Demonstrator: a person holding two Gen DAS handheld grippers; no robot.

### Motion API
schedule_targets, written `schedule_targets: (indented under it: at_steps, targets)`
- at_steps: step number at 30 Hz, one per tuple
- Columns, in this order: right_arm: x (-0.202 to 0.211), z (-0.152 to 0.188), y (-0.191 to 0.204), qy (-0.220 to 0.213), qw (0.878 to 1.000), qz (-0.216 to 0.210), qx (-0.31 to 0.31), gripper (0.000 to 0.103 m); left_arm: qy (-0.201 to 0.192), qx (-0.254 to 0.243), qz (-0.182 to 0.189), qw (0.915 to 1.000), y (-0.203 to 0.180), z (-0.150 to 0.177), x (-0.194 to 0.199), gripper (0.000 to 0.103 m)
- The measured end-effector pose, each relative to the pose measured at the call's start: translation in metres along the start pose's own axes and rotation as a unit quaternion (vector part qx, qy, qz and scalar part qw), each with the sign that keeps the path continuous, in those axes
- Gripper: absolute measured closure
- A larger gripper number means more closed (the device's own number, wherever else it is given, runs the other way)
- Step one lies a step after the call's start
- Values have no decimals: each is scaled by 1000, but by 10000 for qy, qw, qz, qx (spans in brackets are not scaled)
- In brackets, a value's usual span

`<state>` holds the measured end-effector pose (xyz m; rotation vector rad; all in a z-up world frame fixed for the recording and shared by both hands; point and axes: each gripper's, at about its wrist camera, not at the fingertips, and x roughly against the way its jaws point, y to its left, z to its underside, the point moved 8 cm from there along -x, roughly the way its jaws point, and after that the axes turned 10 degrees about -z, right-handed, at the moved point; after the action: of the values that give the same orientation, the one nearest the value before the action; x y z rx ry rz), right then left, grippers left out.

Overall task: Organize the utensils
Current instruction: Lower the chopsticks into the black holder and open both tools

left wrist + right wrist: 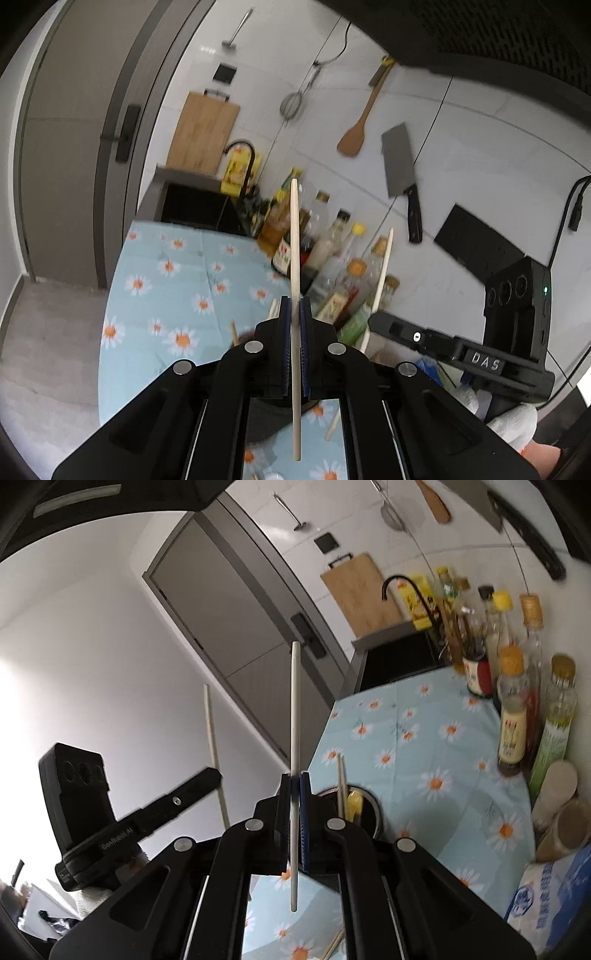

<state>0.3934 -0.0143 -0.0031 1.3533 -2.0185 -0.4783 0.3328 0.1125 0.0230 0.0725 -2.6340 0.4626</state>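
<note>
My left gripper (294, 301) is shut on a pale chopstick (294, 229) that stands nearly upright above the daisy-print tablecloth (166, 280). Its lower end hangs below the jaws. My right gripper (294, 777) is shut on a white chopstick (295, 701), also upright. Each gripper shows in the other's view: the right gripper (373, 321) with its chopstick (382, 273), and the left gripper (216, 775) with its chopstick (212, 738). Just beyond the right gripper stands a dark round utensil holder (373, 812) with chopsticks (340, 779) and a yellow item in it. A loose chopstick (334, 947) lies on the cloth.
Sauce and oil bottles (511, 716) line the wall side of the counter, with jars and a blue-white bag (554, 897) nearer. At the far end are a sink (399, 661), black faucet and cutting board (203, 133). A cleaver (400, 162), wooden spatula and strainer hang on the tiles.
</note>
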Motion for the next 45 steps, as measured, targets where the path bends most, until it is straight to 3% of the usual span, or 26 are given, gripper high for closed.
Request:
schedule_targets:
  at_steps: [3, 10, 18, 27, 45]
  targets:
    - [2, -11, -4, -177, 9998, 28, 44, 97, -138, 60, 43, 9999, 0, -11, -2, 99]
    - [11, -35, 0, -911, 9947, 1, 480, 97, -966, -133, 47, 9952, -7, -33, 2, 99]
    - [-1, -39, 3, -1085, 9898, 116, 921, 97, -1454, -294, 29, 9889, -13, -37, -2, 99]
    - [-18, -28, -14, -1014, 9918, 123, 769, 97, -1288, -369, -113, 9909, -11, -17, -22, 99]
    - [-40, 6, -23, -592, 9922, 613, 915, 97, -890, -229, -304, 9953, 2, 20, -43, 99]
